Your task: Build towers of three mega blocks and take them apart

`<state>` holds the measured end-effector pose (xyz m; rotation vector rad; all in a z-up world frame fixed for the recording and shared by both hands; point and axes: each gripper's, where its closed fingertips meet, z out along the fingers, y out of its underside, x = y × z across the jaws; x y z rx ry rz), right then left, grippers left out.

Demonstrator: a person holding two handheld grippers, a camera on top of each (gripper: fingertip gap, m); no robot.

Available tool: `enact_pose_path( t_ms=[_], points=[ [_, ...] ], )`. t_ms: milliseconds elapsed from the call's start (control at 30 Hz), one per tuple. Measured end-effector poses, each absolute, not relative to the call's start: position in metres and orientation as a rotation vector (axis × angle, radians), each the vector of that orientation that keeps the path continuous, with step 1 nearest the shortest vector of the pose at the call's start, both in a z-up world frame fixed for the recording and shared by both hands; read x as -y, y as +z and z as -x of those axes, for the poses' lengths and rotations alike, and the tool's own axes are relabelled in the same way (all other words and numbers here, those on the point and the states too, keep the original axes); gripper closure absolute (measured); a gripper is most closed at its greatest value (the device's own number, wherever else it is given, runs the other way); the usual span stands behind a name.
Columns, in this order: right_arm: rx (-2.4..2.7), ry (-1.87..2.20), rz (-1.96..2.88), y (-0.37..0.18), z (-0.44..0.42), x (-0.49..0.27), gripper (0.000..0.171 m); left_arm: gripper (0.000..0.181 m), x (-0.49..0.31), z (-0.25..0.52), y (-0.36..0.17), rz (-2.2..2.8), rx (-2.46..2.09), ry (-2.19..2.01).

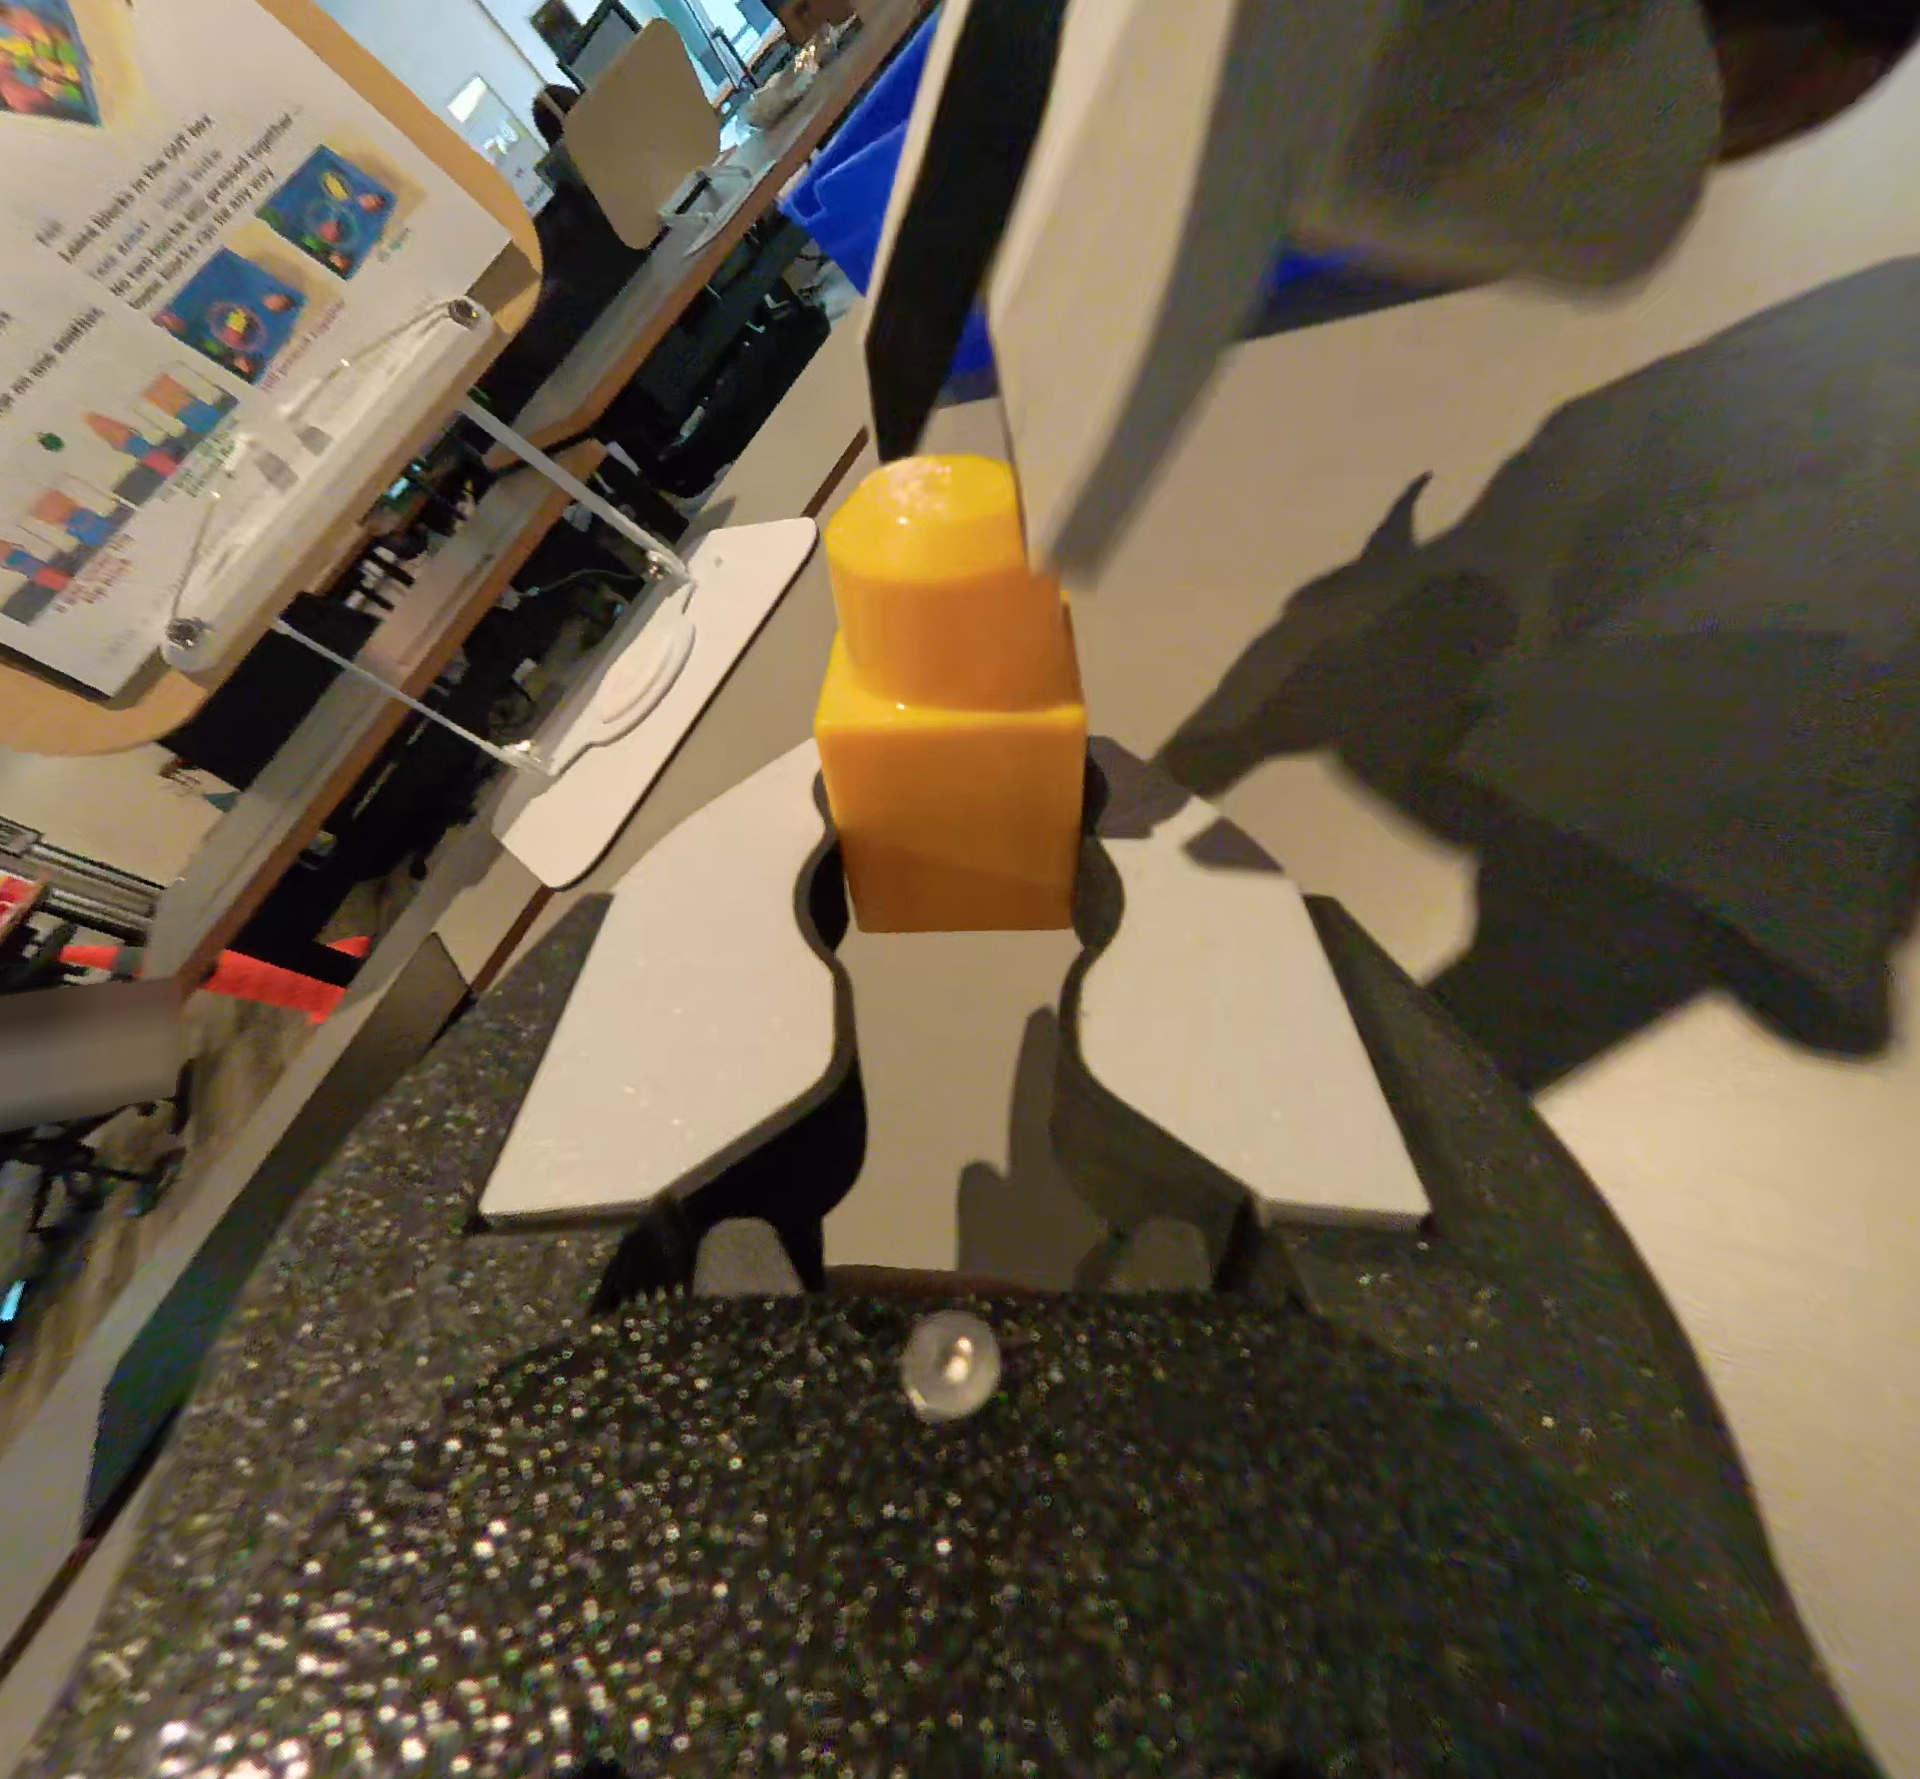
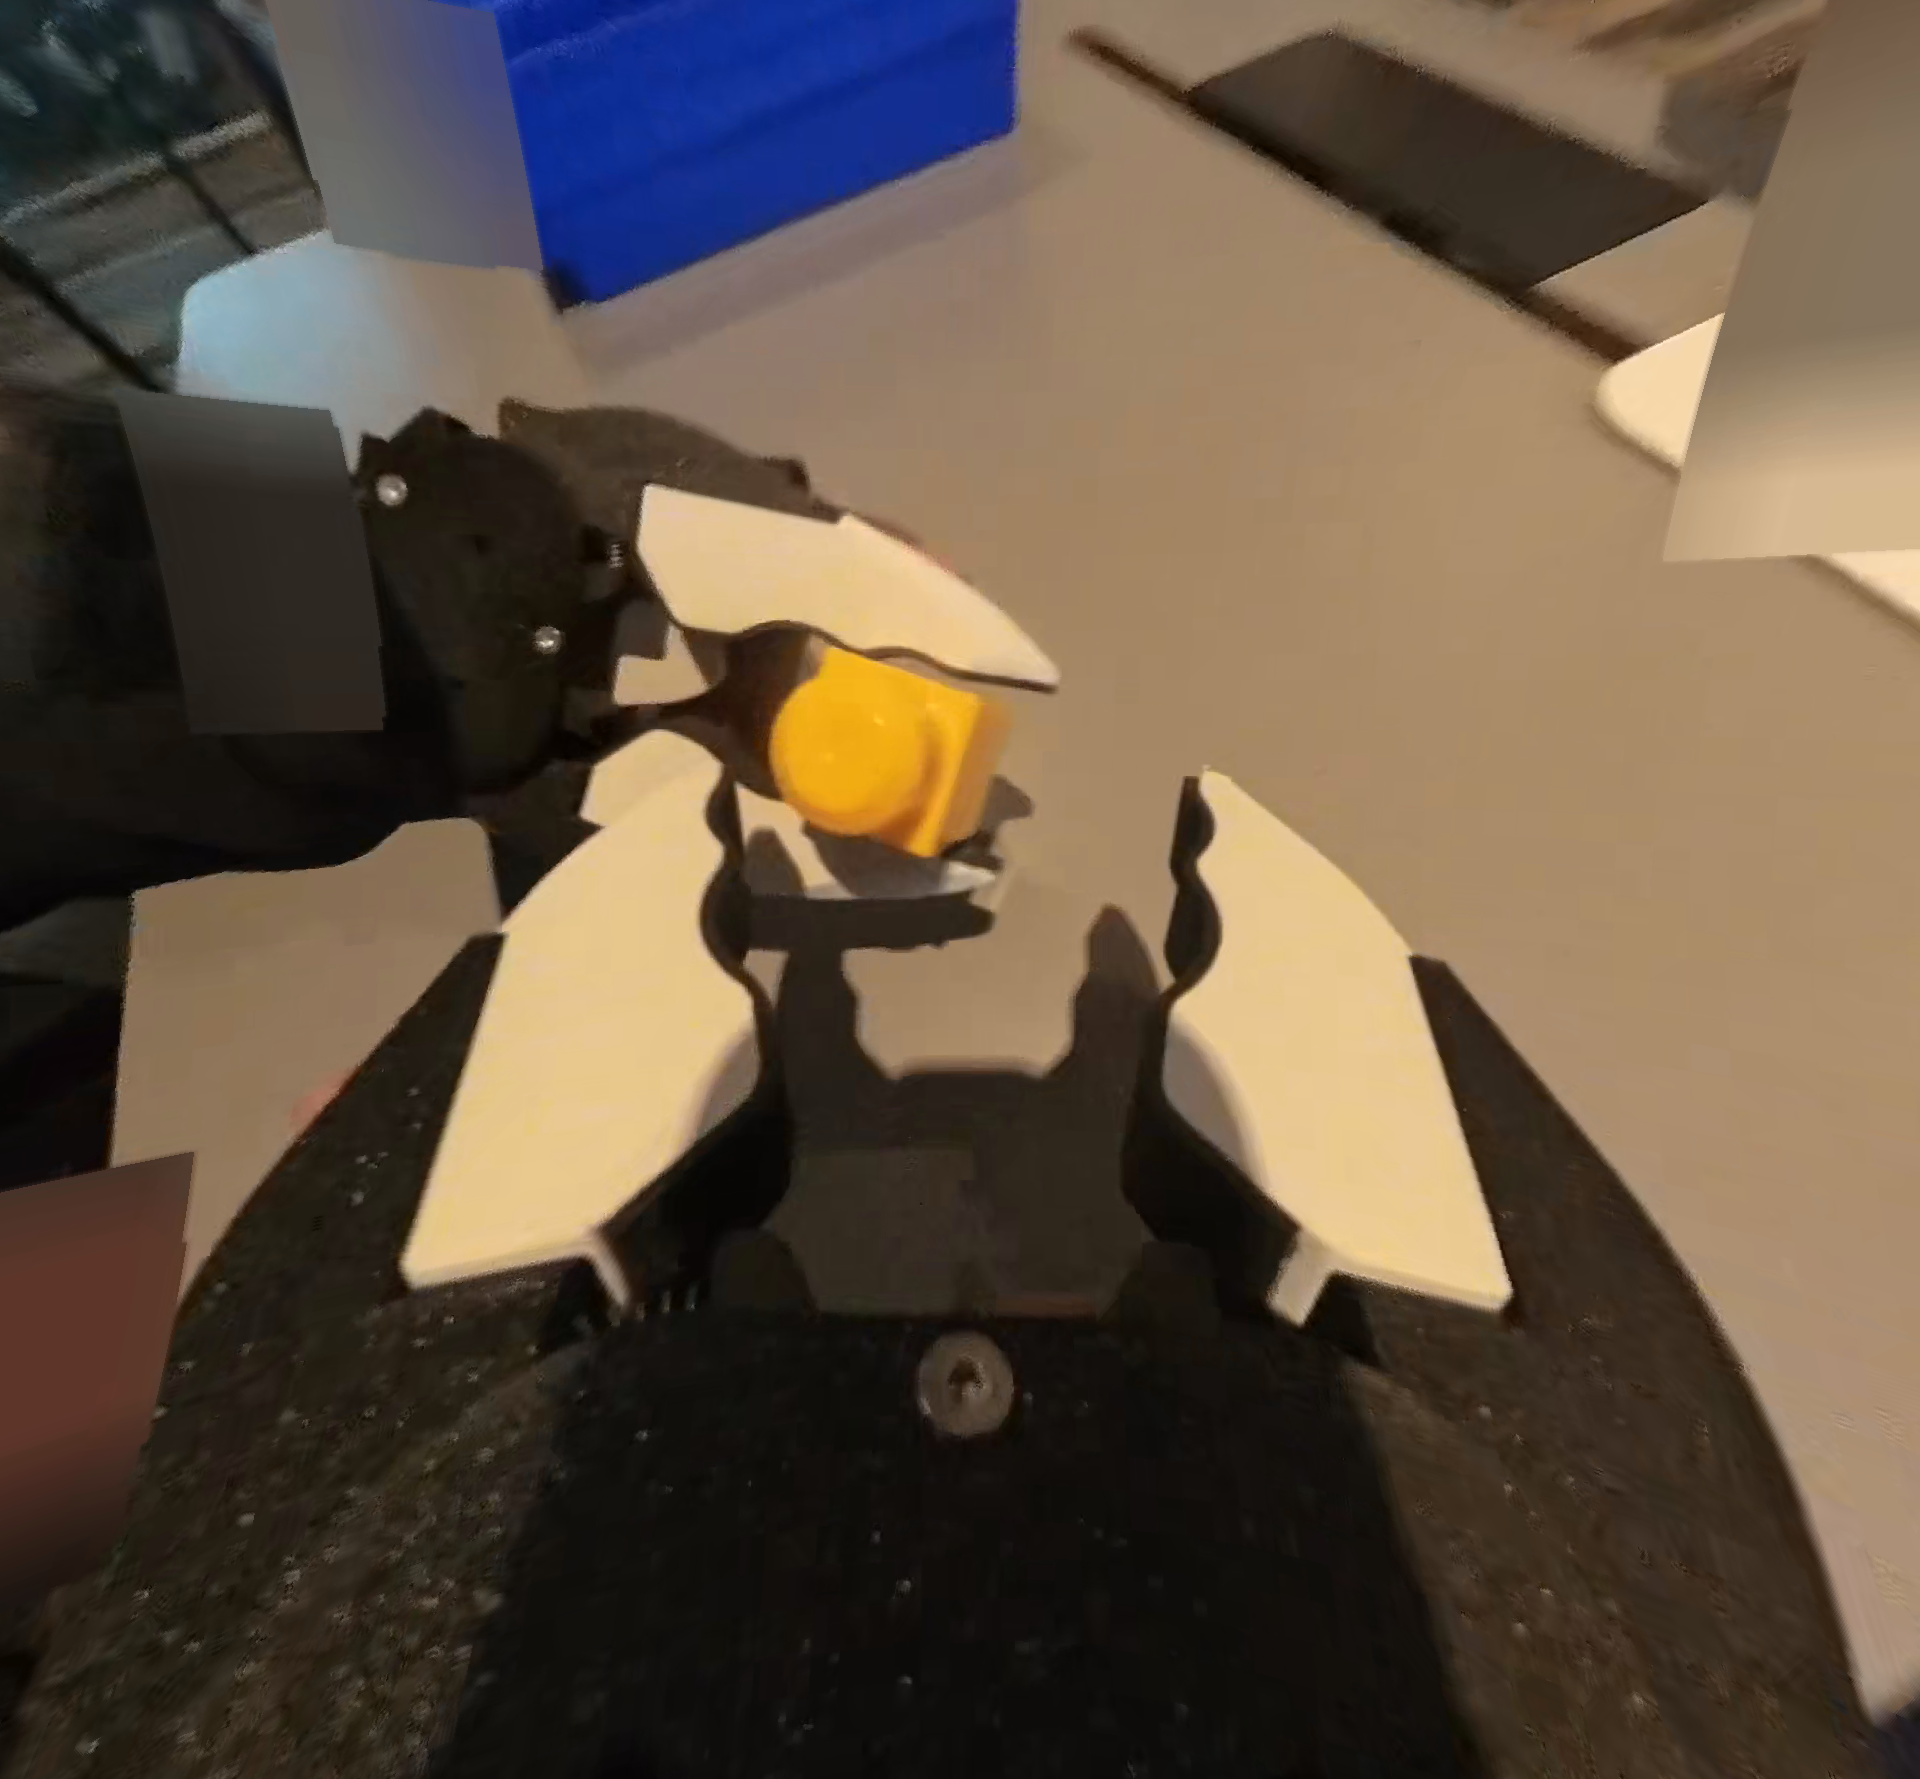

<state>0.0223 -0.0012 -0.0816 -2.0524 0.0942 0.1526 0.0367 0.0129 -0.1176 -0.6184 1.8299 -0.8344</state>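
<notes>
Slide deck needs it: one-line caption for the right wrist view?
Open right gripper faces the left gripper, which clamps a yellow block above the grey table.

The yellow block [image 1: 951, 794] has its lower sides hidden between the left tongs [image 1: 956, 856]. At twelve o'clock the right tongs [image 1: 1091, 275] are smeared and cut off. In the right wrist view, the blue bin [image 2: 769, 98] — eleven o'clock — is blurred, contents unreadable.
</notes>
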Motion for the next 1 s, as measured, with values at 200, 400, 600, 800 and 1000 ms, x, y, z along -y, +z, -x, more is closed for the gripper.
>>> enact_pose_path(
  t_ms=[200, 400, 600, 800, 1000],
  points=[
    [-0.057, 0.088, 2.11, -0.104, -0.01, -0.016, 0.133, 0.142, -0.01, -0.037, -0.118, 0.559, -1.819, -0.751],
    [-0.17, -0.185, 1.904, -0.044, -0.059, 0.007, 0.133, 0.146, -0.023, -0.038, -0.105, 0.625, -1.733, -0.785],
    [-0.529, -0.528, 1.712, 0.004, -0.178, 0.115, 0.133, 0.149, -0.027, -0.04, -0.109, 0.668, -1.74, -0.792],
    [-0.81, -0.522, 1.767, -0.027, -0.267, 0.176, 0.132, 0.151, -0.023, -0.041, -0.115, 0.654, -1.767, -0.776],
    [-0.855, -0.55, 1.674, -0.028, -0.285, 0.191, 0.123, 0.152, -0.025, -0.042, -0.118, 0.671, -1.78, -0.777]
  ],
)
